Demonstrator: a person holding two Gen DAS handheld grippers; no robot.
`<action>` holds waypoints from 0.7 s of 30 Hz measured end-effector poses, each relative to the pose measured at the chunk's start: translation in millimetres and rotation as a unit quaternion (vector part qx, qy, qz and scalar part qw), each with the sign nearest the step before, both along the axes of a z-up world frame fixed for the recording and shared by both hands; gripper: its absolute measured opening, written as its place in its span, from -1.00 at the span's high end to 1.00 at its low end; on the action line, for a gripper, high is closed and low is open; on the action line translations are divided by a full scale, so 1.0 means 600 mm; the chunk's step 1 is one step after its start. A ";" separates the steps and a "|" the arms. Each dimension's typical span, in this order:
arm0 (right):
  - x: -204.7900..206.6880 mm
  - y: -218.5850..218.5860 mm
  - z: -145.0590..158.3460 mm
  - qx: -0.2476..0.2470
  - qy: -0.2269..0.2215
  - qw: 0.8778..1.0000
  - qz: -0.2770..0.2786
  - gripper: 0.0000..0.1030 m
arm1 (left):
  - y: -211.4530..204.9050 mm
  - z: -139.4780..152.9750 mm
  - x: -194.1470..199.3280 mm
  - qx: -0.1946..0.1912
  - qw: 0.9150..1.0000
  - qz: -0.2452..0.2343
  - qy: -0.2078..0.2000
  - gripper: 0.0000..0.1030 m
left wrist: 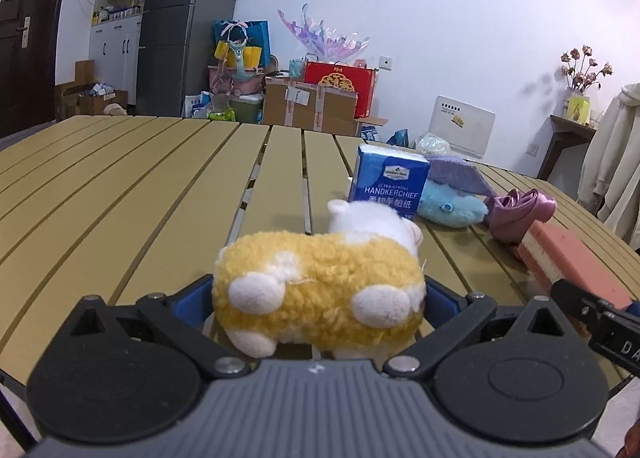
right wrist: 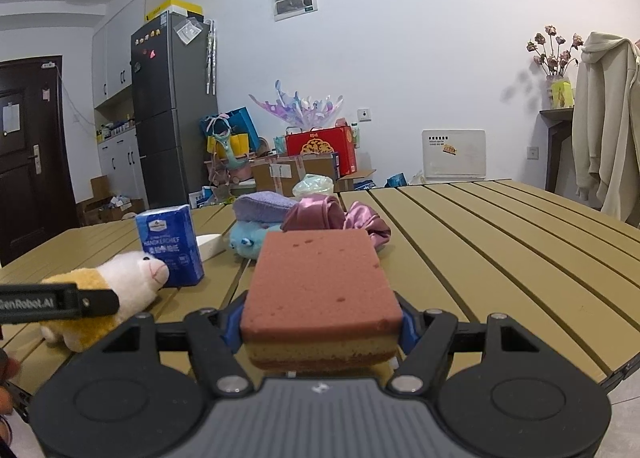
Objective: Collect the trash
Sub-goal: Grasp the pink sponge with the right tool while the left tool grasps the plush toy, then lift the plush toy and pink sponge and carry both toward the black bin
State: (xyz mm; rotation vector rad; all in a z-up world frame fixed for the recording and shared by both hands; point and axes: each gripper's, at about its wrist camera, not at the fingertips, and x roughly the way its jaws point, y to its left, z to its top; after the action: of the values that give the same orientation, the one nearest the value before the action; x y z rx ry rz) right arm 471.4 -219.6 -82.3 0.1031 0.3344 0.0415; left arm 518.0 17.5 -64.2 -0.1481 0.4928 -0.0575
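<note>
Left tool [left wrist: 318, 294] grips plush toy [left wrist: 320, 290], right tool [right wrist: 320, 322] grips sponge [right wrist: 320, 290]; both lengthwise forward

The fluffy yellow-and-white plush toy animal [left wrist: 320, 294] lies on its side, low over the bench [left wrist: 120, 194], pressed from both sides between the blue fingers [left wrist: 192, 298]. The pink-topped rectangular sponge with a yellow layer beneath [right wrist: 320, 294] lies flat, its near end squeezed between the other blue fingers [right wrist: 410, 328]. A blue handkerchief tissue pack [left wrist: 386, 184] stands upright on the bench, just beyond the toy.
</note>
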 end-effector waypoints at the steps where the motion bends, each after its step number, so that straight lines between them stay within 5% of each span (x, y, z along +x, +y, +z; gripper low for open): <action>1: 0.000 0.001 0.000 0.000 -0.001 1.000 0.000 -0.33 | -0.002 -0.001 -0.001 0.003 1.000 0.001 -0.003 -1.00; 21: -0.028 0.012 0.022 0.010 -0.012 0.999 0.042 -0.33 | 0.002 0.035 -0.055 0.014 0.998 0.033 -0.044 -0.85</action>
State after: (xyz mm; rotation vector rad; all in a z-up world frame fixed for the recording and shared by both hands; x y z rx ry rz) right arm 454.7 -212.4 -69.3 0.1087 0.3151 0.1286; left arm 485.2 18.9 -43.1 -0.1342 0.4008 0.0083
